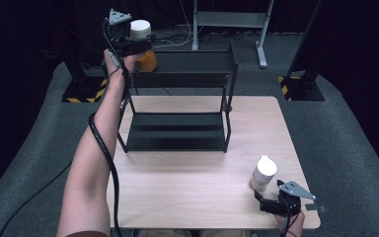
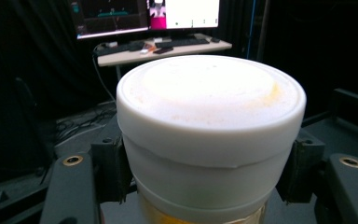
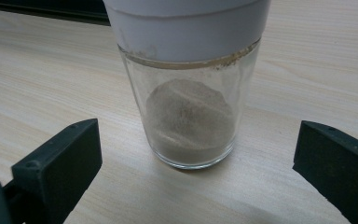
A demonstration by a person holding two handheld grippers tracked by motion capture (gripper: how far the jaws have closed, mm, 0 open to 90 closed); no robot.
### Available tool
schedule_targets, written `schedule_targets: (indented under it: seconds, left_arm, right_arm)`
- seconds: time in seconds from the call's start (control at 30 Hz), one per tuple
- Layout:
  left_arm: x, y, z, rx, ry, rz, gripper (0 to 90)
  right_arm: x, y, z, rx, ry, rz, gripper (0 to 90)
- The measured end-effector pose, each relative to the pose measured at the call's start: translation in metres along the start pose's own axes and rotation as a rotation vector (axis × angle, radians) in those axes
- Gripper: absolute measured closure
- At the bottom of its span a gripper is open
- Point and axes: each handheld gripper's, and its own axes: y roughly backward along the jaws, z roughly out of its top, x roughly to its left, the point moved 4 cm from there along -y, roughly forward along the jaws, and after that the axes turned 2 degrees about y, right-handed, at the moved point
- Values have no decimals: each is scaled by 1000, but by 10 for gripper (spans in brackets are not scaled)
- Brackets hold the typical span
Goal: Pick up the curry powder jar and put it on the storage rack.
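A jar of orange powder with a white lid [image 1: 147,60] is at the left end of the black rack's top shelf [image 1: 192,61]. My left gripper [image 1: 140,47] is shut on it, its pads [image 2: 114,168] pressing both sides of the jar [image 2: 209,116] just under the lid. Whether the jar's base rests on the shelf I cannot tell. A glass jar of grey-brown powder [image 1: 263,173] with a white lid stands on the wooden table [image 1: 202,177] near its front right corner. My right gripper [image 1: 269,190] is open just before it, one jaw on each side of the jar [image 3: 191,121] and neither touching it.
The two-tier black rack has a bare lower shelf [image 1: 177,131] at the table's back half. Behind the table stand a grey metal frame [image 1: 227,19] and black stands with yellow-striped feet [image 1: 296,86]. A desk with monitors [image 2: 158,42] lies beyond the left gripper.
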Motion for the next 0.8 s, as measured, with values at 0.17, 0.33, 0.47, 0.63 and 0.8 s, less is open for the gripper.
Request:
schedule_targets:
  seconds: [0.17,0.33,0.47,0.63,0.8]
  left_arm:
    - [-2,5,13,90,-33,-8,182]
    - [-1,14,21,176,-33,-41,68]
    - [-5,22,21,233,-89,-57,1]
    - [-7,34,10,273,-147,-83,0]
    - [-9,42,-14,323,-183,-122,0]
  right_arm:
    - [0,0,0,2,1,0,0]
    - [0,0,0,2,1,0,0]
    - [0,0,0,2,2,1,0]
    - [0,0,0,3,-1,0,0]
    - [0,0,0,1,-2,-2,0]
